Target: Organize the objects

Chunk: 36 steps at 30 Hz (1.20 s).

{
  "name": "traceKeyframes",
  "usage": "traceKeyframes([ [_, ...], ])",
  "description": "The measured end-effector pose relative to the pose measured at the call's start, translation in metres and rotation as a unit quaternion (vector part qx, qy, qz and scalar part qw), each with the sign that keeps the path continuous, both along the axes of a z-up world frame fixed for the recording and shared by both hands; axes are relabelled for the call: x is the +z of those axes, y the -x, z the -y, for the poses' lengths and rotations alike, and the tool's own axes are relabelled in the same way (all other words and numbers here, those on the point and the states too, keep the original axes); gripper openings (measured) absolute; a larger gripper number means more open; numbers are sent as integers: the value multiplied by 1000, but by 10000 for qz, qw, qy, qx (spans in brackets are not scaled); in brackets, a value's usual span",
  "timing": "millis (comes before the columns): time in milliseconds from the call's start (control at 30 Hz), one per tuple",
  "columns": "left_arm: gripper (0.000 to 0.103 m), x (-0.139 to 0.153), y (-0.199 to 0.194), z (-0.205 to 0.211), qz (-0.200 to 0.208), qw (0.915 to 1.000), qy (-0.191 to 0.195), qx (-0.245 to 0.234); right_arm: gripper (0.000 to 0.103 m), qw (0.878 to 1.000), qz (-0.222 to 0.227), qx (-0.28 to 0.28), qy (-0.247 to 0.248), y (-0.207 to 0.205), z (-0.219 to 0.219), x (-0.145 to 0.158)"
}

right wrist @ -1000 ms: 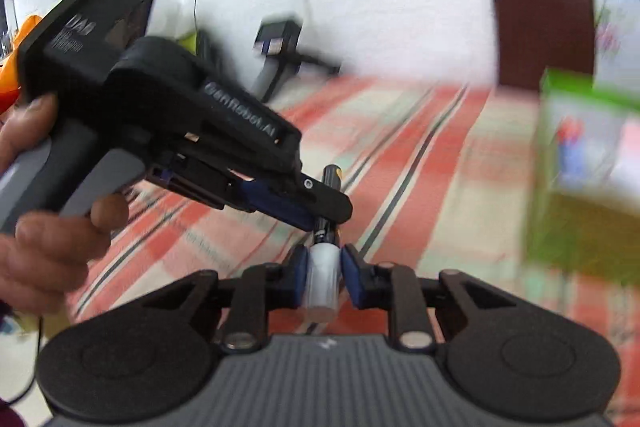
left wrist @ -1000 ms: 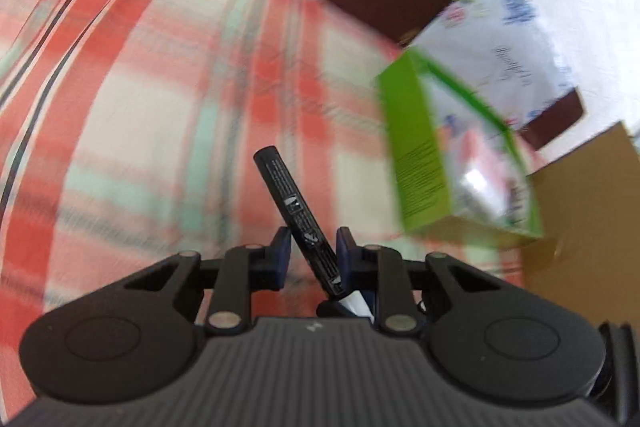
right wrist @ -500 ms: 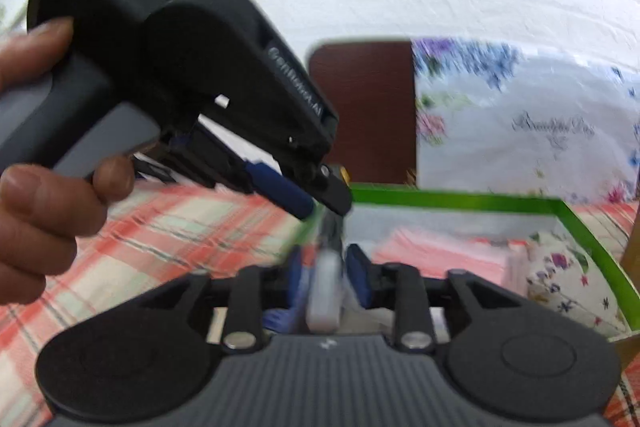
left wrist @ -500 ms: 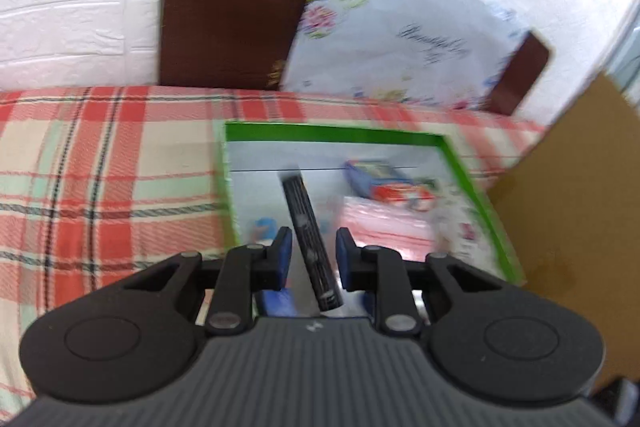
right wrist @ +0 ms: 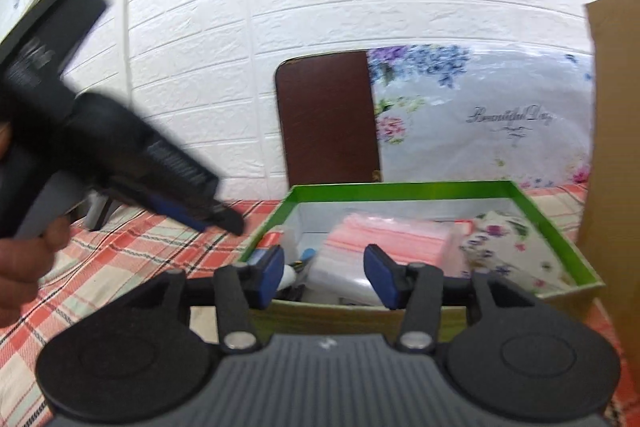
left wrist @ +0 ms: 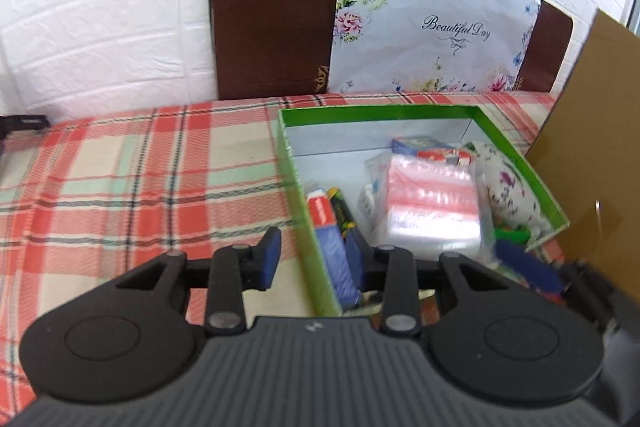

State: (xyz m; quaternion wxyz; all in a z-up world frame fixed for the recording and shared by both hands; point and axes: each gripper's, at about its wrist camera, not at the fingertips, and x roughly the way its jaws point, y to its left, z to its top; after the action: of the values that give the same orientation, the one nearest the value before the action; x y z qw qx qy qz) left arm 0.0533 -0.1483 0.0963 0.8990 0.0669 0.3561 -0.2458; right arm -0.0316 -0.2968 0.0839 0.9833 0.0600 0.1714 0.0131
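A green open box (left wrist: pixel 294 163) (right wrist: pixel 560 223) stands on the plaid cloth. It holds a clear bag of pink items (left wrist: pixel 430 199) (right wrist: pixel 384 231), a floral pouch (left wrist: pixel 506 187) (right wrist: pixel 516 243), a small blue-red pack (left wrist: pixel 424 147), a red-blue tube (left wrist: pixel 330 239) and a dark marker (left wrist: pixel 343 213). My left gripper (left wrist: pixel 314 259) is open and empty, straddling the box's left wall. My right gripper (right wrist: pixel 326 269) is open and empty at the box's near wall. A white pen end (right wrist: pixel 289 273) lies in the box by its left finger.
A brown cardboard sheet (left wrist: pixel 592 147) (right wrist: pixel 612 167) stands right of the box. A dark brown board (left wrist: pixel 272 15) and a floral bag (left wrist: pixel 428 27) lean on the white brick wall. The left gripper's body (right wrist: pixel 120 147) hangs at the left of the right wrist view.
Both grippers held a pen between them and carried it to the box. Both have opened, and the pen is no longer held. The left gripper has drawn away leftward.
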Motion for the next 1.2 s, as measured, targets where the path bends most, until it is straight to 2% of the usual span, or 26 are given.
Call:
traceKeyframes([
  [67, 47, -1, 9, -7, 48, 10000, -44, 66, 49, 9999, -70, -95, -88, 5, 7, 2],
  [200, 57, -3, 28, -19, 232, 9993, -170, 234, 54, 9994, -118, -254, -199, 20, 18, 7],
  [400, 83, -7, 53, -32, 446, 9978, -291, 402, 59, 9985, -205, -279, -420, 44, 22, 15],
  [433, 89, -8, 56, -34, 446, 9977, -280, 428, 63, 9983, -217, -272, -462, 47, 22, 17],
  [467, 93, -8, 59, -36, 454, 9976, -265, 452, 72, 9982, -221, -279, -490, 50, 22, 19],
  [533, 98, -10, 67, -39, 497, 9970, -289, 511, 85, 9981, -177, -320, -505, 56, 20, 23],
  [667, 103, -14, 77, -42, 482, 9969, -342, 518, 95, 9981, -141, -361, -482, 63, 17, 30],
  [933, 103, -7, 87, -44, 592, 9954, -396, 636, 103, 9980, -66, -384, -488, 66, 17, 42],
  [1200, 103, -1, 95, -40, 843, 9905, -669, 851, 103, 9979, -115, -348, -543, 66, 18, 44],
])
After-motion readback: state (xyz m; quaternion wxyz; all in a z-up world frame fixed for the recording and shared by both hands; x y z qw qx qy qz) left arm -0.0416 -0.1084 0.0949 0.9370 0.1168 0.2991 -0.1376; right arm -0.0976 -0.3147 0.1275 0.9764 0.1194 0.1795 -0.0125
